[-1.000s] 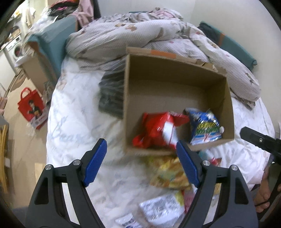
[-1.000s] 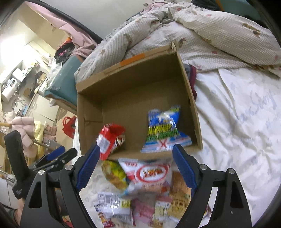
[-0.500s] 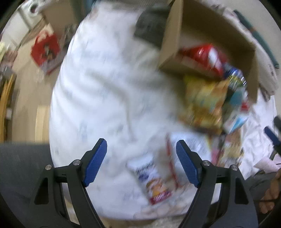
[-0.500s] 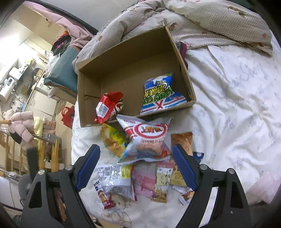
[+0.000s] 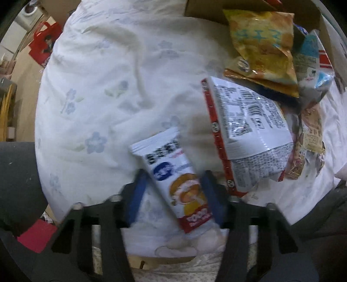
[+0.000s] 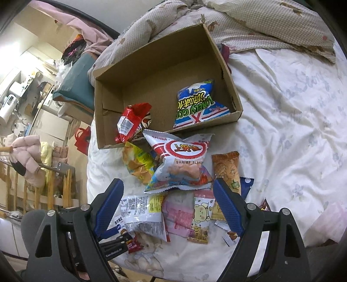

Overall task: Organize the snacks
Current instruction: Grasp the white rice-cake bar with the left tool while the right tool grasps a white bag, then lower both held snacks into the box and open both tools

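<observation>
The left gripper [image 5: 173, 195] is reaching low over the white bed sheet [image 5: 108, 86], and its blue fingers [image 5: 135, 199] are standing on both sides of a slim white snack packet [image 5: 177, 184] with a red end. The jaws are narrowed around this packet, but the picture is blurred there, so I cannot tell whether the pads are already pressing it. Just to the right of it a white bag with a red edge [image 5: 249, 130] is lying, and further right a yellow-orange chip bag [image 5: 264, 50] is resting beside the cardboard box [image 5: 203, 10].

In the right wrist view, the cardboard box [image 6: 164, 65] is sitting on the bed with a red bag [image 6: 132, 121] and a blue bag [image 6: 199, 106] inside. In front of it the shrimp flakes bag [image 6: 180, 160] is lying on the pile of other snacks. The right gripper [image 6: 167, 206] is hanging above this pile with jaws wide apart, holding nothing and touching nothing.
</observation>
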The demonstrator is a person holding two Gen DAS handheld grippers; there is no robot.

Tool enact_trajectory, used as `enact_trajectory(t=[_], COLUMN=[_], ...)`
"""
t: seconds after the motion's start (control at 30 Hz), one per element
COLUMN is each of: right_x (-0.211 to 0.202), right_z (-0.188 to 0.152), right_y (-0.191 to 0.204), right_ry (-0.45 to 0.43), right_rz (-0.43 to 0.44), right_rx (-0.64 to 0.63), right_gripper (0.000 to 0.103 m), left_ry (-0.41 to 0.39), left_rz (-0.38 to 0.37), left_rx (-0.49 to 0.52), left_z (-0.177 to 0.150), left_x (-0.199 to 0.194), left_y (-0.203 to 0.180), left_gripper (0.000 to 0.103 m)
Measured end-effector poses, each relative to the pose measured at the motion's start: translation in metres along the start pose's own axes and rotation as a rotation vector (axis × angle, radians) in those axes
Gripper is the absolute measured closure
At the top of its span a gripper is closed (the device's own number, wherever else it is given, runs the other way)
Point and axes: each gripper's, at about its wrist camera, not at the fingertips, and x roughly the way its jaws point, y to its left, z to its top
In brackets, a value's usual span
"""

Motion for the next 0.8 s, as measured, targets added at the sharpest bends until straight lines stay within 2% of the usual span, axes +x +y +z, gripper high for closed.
enact_trajectory(t=[0.03, 0.1, 0.27, 0.33, 0.43, 0.53, 0.67, 0.8], right_x=[0.001, 0.006, 0.035, 0.046, 0.067, 0.094, 0.125, 0.149], right_z=[0.0, -0.002, -0.013, -0.019, -0.03, -0.039, -0.049, -0.062], right_y=[0.001, 0.004, 0.018, 0.023, 0.031, 0.046, 0.062, 0.08], right_ry=[0.004, 0.024, 0.149, 0.187, 0.252, 0.331, 0.393, 0.444], right_rz=[-0.001, 0.0, 0.059, 0.077, 0.051, 0.004, -0.057, -0.116], right_rx=[-0.001, -0.007, -0.022, -0.012, -0.008, -0.03, -0.063, -0.143], right_gripper=[0.016, 0.016, 0.016, 0.009, 0.005, 0.004, 0.004, 0.004], left_ry=[-0.004, -0.011, -0.085, -0.128, -0.166, -0.187, -0.22, -0.222], left_rz=[-0.003, -0.012, -0.007, -0.004, 0.009, 0.012, 0.02, -0.015], left_rx=[0.009, 0.024, 0.038, 0.021, -0.019, -0.064, -0.13, -0.169], left_z=[0.0, 0.0, 0.01, 0.012, 0.017, 0.02, 0.027, 0.029], left_x=[-0.001, -0.004, -0.034, -0.047, -0.06, -0.07, -0.083, -0.083], left_y=[-0.002, -0.004, -0.006, -0.001, 0.007, 0.016, 0.04, 0.046], left_gripper=[0.068, 0.07, 0.071, 0.072, 0.072, 0.072, 0.072, 0.073])
